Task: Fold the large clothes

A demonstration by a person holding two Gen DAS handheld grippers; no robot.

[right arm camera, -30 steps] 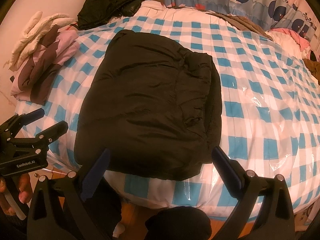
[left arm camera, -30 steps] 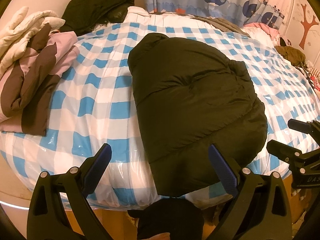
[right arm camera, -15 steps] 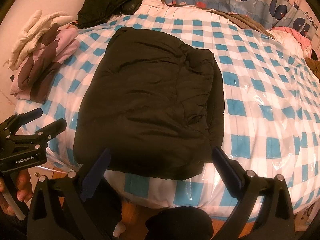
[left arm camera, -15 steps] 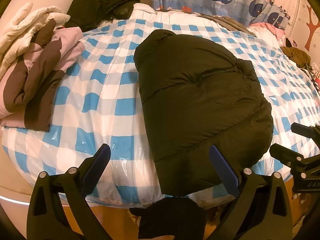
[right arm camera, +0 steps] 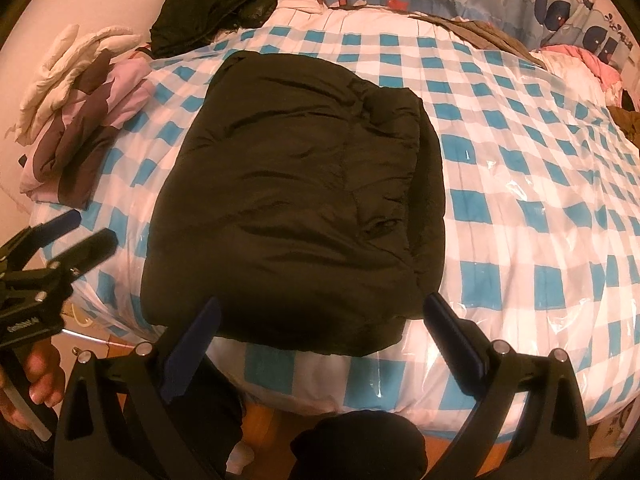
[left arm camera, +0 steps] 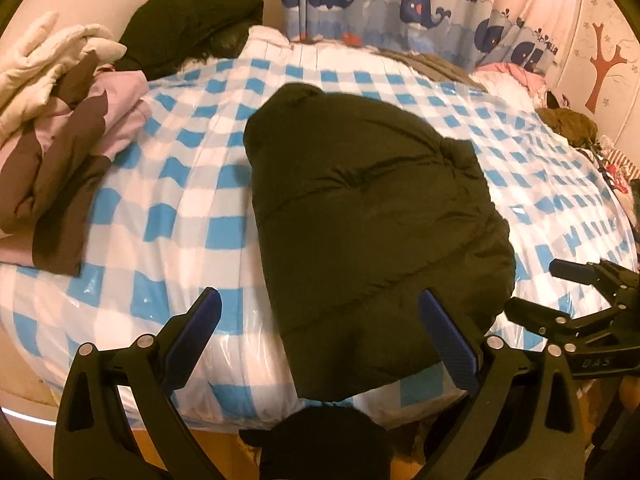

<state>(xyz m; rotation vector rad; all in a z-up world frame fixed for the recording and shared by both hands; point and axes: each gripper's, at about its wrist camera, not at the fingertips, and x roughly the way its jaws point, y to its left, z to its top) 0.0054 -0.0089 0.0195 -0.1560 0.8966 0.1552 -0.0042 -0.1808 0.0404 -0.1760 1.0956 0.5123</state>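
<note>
Open bedspread either side of the folded jacket

Checked bedspread (right arm camera: 520, 216) lies bare right of the black puffer jacket (right arm camera: 296, 200); left, a pink-and-brown clothes pile (left arm camera: 68, 160) crowds the edge.

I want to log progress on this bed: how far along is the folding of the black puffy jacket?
The black puffy jacket already lies as a compact folded block on the checkered bed cover. Nothing is in hand: the left hand-held gripper and right hand-held gripper both hover open, holding nothing. Other clothes lie piled at the bed's edge.
</note>
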